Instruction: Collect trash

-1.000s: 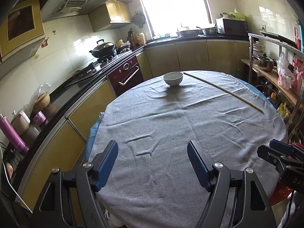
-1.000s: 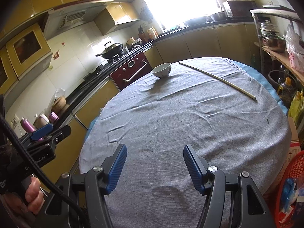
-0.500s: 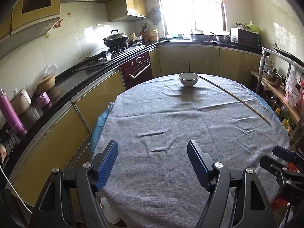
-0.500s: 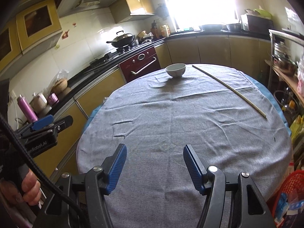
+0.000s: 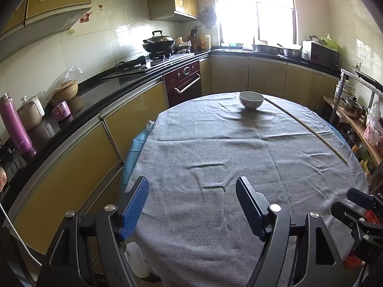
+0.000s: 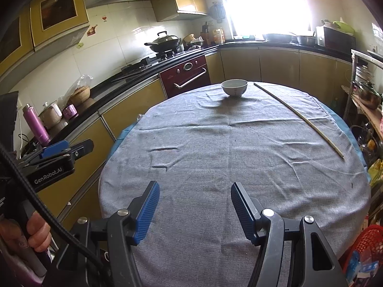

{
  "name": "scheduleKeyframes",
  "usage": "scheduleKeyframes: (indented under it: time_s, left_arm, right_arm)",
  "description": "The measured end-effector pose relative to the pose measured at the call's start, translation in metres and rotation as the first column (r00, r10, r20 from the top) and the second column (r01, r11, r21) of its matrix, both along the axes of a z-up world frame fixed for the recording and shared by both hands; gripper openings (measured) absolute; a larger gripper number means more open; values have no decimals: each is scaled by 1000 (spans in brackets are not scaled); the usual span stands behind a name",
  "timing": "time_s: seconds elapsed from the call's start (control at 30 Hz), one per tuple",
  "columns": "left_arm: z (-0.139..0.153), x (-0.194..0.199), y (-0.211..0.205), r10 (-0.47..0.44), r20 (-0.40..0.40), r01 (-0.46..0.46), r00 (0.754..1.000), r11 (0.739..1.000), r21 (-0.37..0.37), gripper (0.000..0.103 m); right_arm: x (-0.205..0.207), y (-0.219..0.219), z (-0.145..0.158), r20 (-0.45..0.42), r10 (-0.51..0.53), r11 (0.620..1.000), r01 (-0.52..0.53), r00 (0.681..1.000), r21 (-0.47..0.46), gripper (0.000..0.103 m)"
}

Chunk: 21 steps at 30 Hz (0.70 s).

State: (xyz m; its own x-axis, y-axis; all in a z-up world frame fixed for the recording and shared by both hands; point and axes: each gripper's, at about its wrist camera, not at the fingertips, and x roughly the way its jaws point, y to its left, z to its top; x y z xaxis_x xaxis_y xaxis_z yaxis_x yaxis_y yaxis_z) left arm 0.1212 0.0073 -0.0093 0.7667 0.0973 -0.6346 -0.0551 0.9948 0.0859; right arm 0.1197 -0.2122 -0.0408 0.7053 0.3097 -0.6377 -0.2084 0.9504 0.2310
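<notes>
A round table under a grey cloth [image 5: 215,143] [image 6: 227,143] fills both views. At its far side stands a white bowl [image 5: 250,100] [image 6: 234,87]. A long thin stick [image 5: 308,129] [image 6: 304,119] lies across the right side of the cloth. My left gripper [image 5: 192,191] hovers open over the near left part of the table, nothing between its blue pads. My right gripper [image 6: 195,197] is open over the near edge, also holding nothing. In the right wrist view the left gripper [image 6: 64,150] shows at the left, held by a hand [image 6: 36,234].
A black counter [image 5: 95,91] with a wok [image 5: 158,43], a purple flask [image 5: 15,126] and jars runs along the left. A dark red oven [image 5: 184,83] sits behind the table. A shelf rack with pots [image 5: 354,110] stands right. A red basket [image 6: 366,246] is at lower right.
Both grippers have rolled upright, so the kitchen looks level now, and have shifted sideways along the near table edge. Jaw openings stay the same.
</notes>
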Motion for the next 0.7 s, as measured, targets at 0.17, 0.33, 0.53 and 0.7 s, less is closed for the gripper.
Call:
scheduleKeyframes:
  time_s: [0.17, 0.33, 0.53, 0.7]
  left_arm:
    - [-2, 5, 1, 5, -8, -5, 1000, 1000, 2, 76]
    - [-8, 14, -3, 4, -26, -3, 1000, 1000, 12, 76]
    - [-27, 38, -12, -17, -79, 17, 997, 1000, 3, 76]
    - [-70, 81, -19, -26, -166, 22, 986, 999, -27, 76]
  right_arm:
    - [5, 3, 0, 0, 6, 1000, -6, 1000, -4, 66]
    - [13, -1, -2, -1, 0, 1000, 0, 1000, -1, 66]
    - [29, -12, -16, -21, -17, 1000, 16, 1000, -8, 66]
    - [56, -42, -48, -62, -87, 996, 86, 994, -17, 66]
